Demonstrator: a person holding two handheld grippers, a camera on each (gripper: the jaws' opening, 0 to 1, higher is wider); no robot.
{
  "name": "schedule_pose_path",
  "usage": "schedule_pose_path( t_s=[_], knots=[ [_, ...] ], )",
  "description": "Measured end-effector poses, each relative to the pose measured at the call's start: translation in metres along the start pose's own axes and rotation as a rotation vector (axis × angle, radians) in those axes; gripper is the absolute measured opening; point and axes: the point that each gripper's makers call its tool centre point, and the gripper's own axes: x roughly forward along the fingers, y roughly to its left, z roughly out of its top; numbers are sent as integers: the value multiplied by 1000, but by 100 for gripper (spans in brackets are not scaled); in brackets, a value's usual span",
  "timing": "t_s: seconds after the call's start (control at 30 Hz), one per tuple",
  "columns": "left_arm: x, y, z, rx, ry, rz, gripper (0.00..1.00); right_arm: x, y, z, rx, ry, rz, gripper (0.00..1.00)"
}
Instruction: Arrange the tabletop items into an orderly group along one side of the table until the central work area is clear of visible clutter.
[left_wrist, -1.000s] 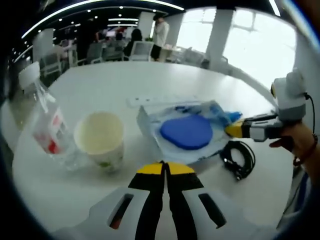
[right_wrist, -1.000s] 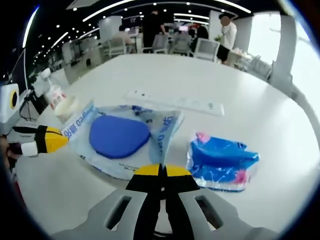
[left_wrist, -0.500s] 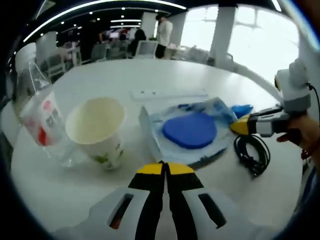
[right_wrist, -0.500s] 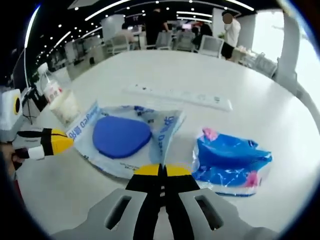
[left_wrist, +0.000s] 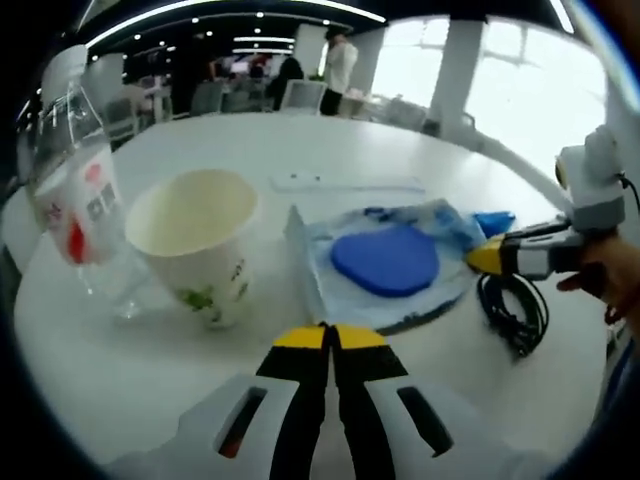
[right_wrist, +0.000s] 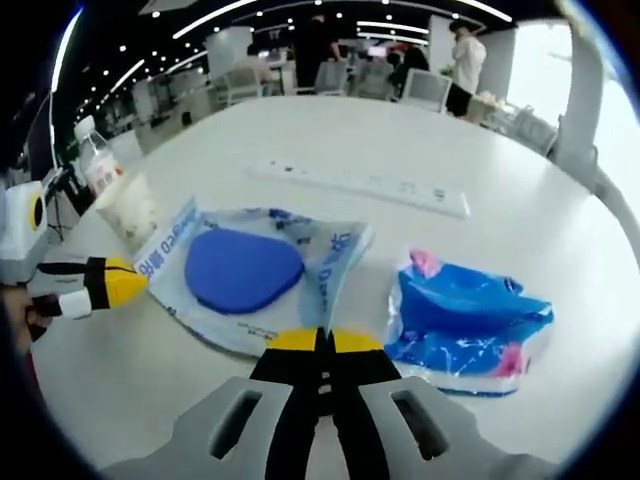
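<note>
Both cameras are drawing nearer the clutter than a second ago. Left tool (left_wrist: 326, 335) is hovering with jaws pressed together, just short of the paper cup (left_wrist: 196, 243) and water bottle (left_wrist: 75, 180). Right tool (right_wrist: 322, 342) is likewise pressed together, hovering at the clear pouch (right_wrist: 246, 275) beside the blue packet (right_wrist: 465, 318). A black cable (left_wrist: 515, 308) is lying on the white worktop (left_wrist: 120, 370).

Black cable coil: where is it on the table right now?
In the left gripper view the black cable coil lies at the right, beside the clear pouch and just below the right gripper.
</note>
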Motion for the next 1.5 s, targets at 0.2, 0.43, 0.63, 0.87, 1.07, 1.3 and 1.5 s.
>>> schedule_pose_path(
  t_s=[0.2,0.43,0.63,0.87,1.07,1.3,1.5],
  knots=[
    [3,3,3,22,-25,26,0,2,-3,0,-27,3,-7,5],
    [3,2,2,28,-22,18,1,-1,-8,7,-11,-22,-30,9],
    [-7,3,2,54,-27,35,16,-18,-7,22,5,-74,-36,15],
    [-29,-6,2,73,-28,22,31,-39,-7,30,8,-112,-28,41],
    [-49,-8,9,87,-49,5,47,-56,3,31,-6,-142,38,69],
    [-77,-1,19,97,-93,-1,57,-83,14,30,11,-177,94,84],
    [-107,1,26,90,-142,-2,68,-115,27,20,-67,-192,136,100]
  ],
)
